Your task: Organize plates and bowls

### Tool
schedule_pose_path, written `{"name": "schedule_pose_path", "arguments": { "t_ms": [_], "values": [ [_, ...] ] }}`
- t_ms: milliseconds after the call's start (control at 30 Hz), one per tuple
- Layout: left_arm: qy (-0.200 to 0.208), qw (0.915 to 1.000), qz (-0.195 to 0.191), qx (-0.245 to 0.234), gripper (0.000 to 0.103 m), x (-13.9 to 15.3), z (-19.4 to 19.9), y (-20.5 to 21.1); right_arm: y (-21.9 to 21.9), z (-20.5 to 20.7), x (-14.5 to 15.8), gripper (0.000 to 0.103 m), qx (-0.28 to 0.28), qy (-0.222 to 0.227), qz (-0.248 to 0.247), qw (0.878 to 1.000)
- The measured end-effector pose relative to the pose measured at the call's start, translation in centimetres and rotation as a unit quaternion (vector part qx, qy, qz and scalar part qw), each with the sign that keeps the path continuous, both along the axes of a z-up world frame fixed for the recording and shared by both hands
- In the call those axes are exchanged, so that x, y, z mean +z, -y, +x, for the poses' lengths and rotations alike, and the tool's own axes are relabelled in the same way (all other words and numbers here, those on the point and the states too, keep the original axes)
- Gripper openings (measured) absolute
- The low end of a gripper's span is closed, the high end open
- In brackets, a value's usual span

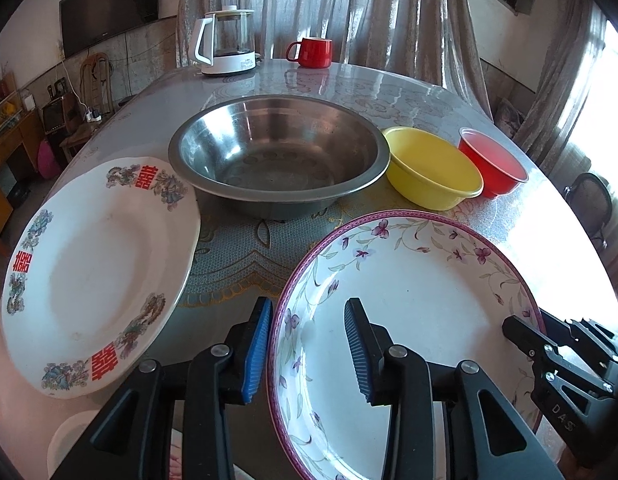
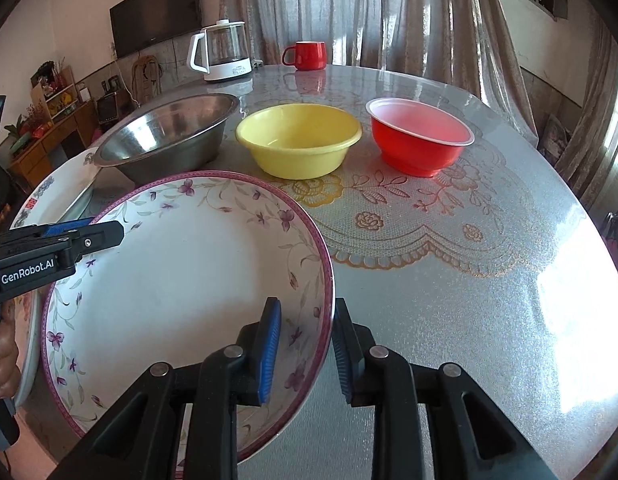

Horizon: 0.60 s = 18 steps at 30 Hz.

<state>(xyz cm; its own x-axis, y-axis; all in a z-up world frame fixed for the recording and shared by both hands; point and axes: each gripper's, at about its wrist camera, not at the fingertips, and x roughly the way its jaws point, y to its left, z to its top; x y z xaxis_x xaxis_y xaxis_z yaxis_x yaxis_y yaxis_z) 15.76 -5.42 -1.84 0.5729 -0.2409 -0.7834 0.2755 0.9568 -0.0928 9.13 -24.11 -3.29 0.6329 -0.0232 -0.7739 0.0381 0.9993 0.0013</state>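
A floral plate (image 1: 421, 300) (image 2: 181, 280) with a purple rim lies at the table's near side. My left gripper (image 1: 307, 350) straddles its left rim, one pad outside and one inside, with a wide gap to the inner pad, so it is open. Across the plate, my right gripper (image 2: 305, 350) (image 1: 527, 322) straddles the right rim with its pads slightly apart from it, open too. In the right wrist view my left gripper (image 2: 105, 229) shows at the plate's far left rim. A white plate with red characters (image 1: 101, 272) (image 2: 53, 192) lies to the left.
Behind the plates stand a steel basin (image 1: 277, 152) (image 2: 169, 132), a yellow bowl (image 1: 433, 172) (image 2: 297, 140) and a red bowl (image 1: 493, 164) (image 2: 421, 136) in a row. A kettle (image 1: 229, 40) and a red mug (image 1: 311, 52) stand at the far edge. The round table (image 2: 469, 280) drops off on the right.
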Motion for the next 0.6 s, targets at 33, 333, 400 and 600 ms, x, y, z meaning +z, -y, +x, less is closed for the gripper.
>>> {"name": "schedule_pose_path", "arguments": {
  "t_ms": [33, 333, 400, 600],
  "values": [
    [0.005, 1.0, -0.002, 0.0, 0.04, 0.2, -0.3, -0.1, -0.1, -0.1, 0.0, 0.026, -0.001, 0.0, -0.004, 1.0],
    [0.032, 0.9991, -0.017, 0.02, 0.046, 2.1, -3.2, -1.4, -1.5, -1.8, 0.5, 0.03, -0.011, 0.02, -0.049, 0.999],
    [0.035, 0.9988, -0.023, 0.026, 0.046, 2.4, -3.8, -1.7, -2.0, -2.3, 0.8, 0.03, -0.011, 0.03, -0.062, 0.998],
    [0.043, 0.9978, -0.032, 0.039, 0.05, 3.0, -5.7, -2.6, -3.4, -3.6, 2.0, 0.031, 0.003, 0.056, -0.079, 0.995]
  ]
}}
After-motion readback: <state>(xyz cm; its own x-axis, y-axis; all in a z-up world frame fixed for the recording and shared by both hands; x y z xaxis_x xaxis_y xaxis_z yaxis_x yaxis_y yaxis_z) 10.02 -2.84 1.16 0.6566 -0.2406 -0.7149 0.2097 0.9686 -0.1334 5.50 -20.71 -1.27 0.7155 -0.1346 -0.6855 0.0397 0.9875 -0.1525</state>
